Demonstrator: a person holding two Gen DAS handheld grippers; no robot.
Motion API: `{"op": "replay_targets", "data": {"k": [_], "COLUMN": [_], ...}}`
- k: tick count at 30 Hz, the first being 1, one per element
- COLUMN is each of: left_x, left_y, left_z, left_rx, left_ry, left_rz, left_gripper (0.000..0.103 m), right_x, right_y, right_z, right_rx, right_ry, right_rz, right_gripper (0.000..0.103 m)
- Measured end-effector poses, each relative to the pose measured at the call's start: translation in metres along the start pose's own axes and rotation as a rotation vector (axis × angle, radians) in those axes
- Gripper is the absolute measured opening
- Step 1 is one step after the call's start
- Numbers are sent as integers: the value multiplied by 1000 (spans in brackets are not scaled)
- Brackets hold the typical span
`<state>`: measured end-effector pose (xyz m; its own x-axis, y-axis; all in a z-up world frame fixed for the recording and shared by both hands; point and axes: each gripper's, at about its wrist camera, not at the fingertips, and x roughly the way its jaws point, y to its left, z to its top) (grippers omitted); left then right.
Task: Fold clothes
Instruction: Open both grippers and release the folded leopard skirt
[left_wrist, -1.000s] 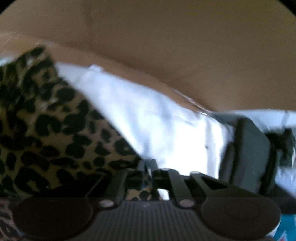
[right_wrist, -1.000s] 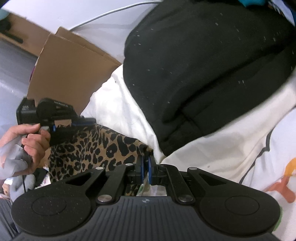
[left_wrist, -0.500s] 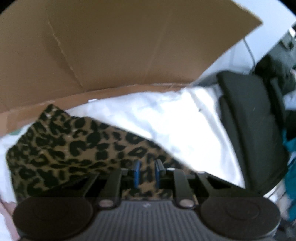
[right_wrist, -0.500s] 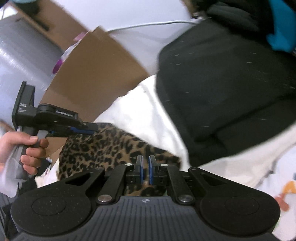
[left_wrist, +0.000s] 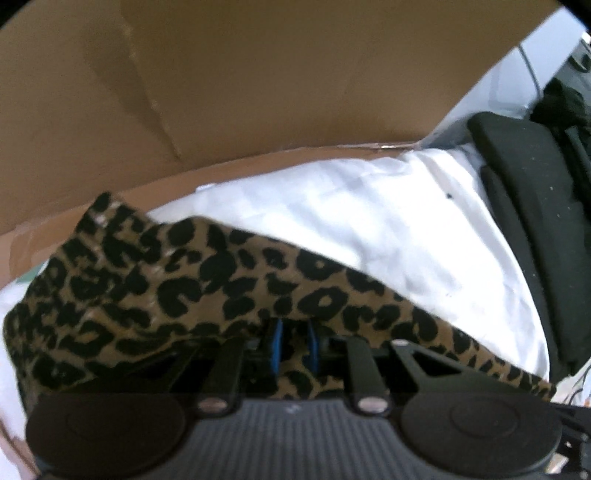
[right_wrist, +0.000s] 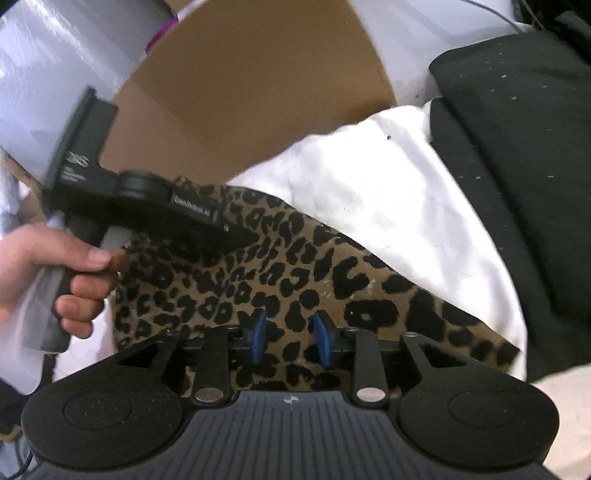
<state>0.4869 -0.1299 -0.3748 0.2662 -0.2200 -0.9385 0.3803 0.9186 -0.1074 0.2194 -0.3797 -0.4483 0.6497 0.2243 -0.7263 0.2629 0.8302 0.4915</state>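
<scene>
Right gripper (right_wrist: 288, 338): 2 blue pads standing apart and opening, leopard-print cloth beneath and between them, with a clear gap on either side; the pads press on nothing. Left gripper (left_wrist: 293, 347): 2 blue pads at a narrow gap, a fold of the same cloth bunched up between and over them; the cloth hides the tips, so whether the pads pinch it cannot be told. In the right wrist view the left gripper's black body reaches over the far edge of the cloth, held by a bare hand (right_wrist: 44, 273) around its handle. Leopard-print garment (right_wrist: 280, 273): tan ground, black blotches, soft knit, lying as a long creased band, one end bunched into a heap near the left gripper, the other tapering to a narrow strip. It rests on a white sheet (right_wrist: 388, 199), rumpled and bright. Black garment (right_wrist: 517, 147): thick, lint-flecked, folded, lying on the white sheet beside the leopard piece and apart from it. Cardboard box flap (left_wrist: 258, 81): brown, creased, standing up behind the sheet.
</scene>
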Motion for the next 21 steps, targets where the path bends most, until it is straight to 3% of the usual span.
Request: {"op": "replay_targets", "data": {"k": [6,8,10,16,17,21], "left_x": [2,1,0,-21,-26,-51], "left_y": [-9,-13,-17,-9,-5,13], "left_z": [4,6,7,-2,-6,-20], "left_rx": [-27,-40,-47,-66,-71,-71], "left_ry": [-48,-55,-55,-29,-24,-8], "left_rz": [-5,-1,2,-29,-26,-37], "left_gripper": [16,16,16,16,16,17], "right_x": [7,6,5,-9,-11,-35], "right_y": [-5,-9,-14,-30,-33,-41], "right_z": [9,12,15,22,23,32], "right_rx": [-7,2,18,28,29,7], "right_ry": [-15,-21,-16,-34,-38,-51], "right_rz": [-70,-106,-124,-180,-191,-151], "right_gripper": [32,18,10,12,16,23]}}
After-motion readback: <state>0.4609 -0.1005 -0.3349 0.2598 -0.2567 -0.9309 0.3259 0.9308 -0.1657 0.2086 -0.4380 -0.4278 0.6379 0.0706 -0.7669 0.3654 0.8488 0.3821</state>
